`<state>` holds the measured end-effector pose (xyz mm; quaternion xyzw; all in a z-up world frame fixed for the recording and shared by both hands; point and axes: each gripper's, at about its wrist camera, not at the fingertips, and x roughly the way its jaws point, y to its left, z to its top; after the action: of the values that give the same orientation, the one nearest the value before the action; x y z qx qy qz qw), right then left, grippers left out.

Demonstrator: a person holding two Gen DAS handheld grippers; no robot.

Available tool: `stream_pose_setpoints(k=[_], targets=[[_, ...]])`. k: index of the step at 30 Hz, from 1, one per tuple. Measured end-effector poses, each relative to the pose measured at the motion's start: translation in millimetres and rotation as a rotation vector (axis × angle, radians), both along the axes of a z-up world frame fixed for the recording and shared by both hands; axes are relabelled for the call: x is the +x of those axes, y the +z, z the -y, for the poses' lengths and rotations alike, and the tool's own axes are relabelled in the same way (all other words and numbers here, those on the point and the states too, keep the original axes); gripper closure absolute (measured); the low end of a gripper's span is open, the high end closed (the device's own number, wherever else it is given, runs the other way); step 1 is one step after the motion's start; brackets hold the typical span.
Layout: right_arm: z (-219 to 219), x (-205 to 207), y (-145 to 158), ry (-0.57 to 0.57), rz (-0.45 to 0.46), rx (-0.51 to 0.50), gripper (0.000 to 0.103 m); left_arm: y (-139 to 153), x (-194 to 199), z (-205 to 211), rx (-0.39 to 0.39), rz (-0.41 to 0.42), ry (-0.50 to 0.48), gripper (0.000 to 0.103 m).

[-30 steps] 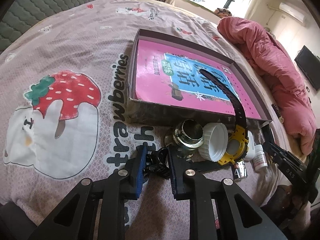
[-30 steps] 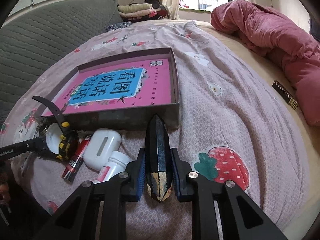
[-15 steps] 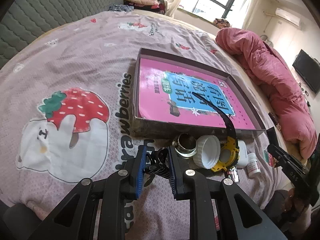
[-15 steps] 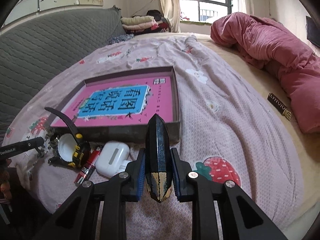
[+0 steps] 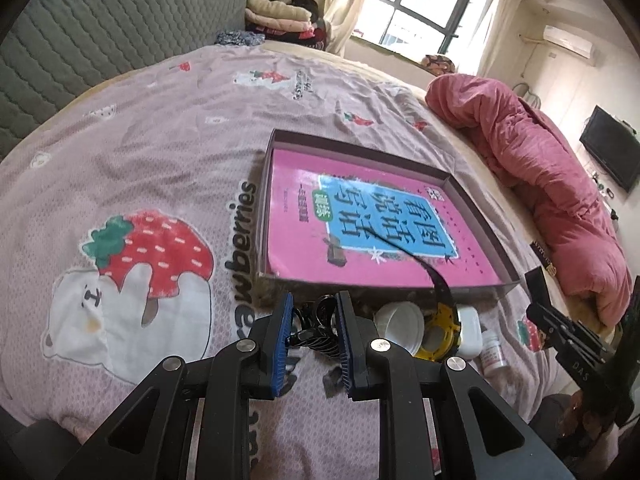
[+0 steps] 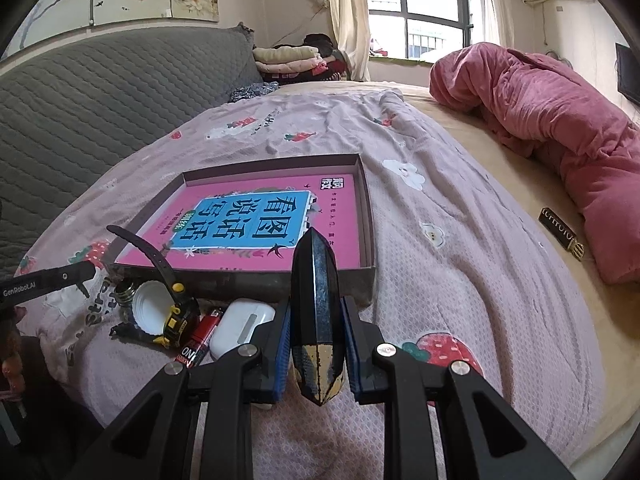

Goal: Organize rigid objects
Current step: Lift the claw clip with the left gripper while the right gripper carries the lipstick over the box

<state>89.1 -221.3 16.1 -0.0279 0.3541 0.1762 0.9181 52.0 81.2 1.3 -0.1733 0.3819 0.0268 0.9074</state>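
My left gripper is shut on a black claw hair clip, held just above the bedspread in front of the shallow box. The box holds a pink book. My right gripper is shut on a dark faceted case with gold at its near end, raised before the box's near right corner. Beside the box's front wall lie a white lid, a yellow-black watch whose strap rises over the box, a red battery, a white earbud case and a metal jar.
A small white bottle lies by the earbud case. A rolled pink quilt runs along the right side of the bed, with a black-gold stick near it. A grey padded headboard is at the left and folded clothes at the back.
Both grippers have risen from the bedspread and tilted up. The clip has come up off the bed with the left one; the dark case stays in the right one.
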Motion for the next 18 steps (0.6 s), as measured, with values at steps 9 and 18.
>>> stream_pose_setpoints(k=[9, 18], targets=[[-2.5, 6.0, -1.8, -0.004, 0.004, 0.004, 0.079, 9.4, 17.3, -1.4, 0.034, 0.045, 0.014, 0.081], [-2.7, 13.7, -1.0, -0.017, 0.019, 0.006, 0.079, 6.0, 40.4, -6.8, 0.036, 0.057, 0.035, 0.081]])
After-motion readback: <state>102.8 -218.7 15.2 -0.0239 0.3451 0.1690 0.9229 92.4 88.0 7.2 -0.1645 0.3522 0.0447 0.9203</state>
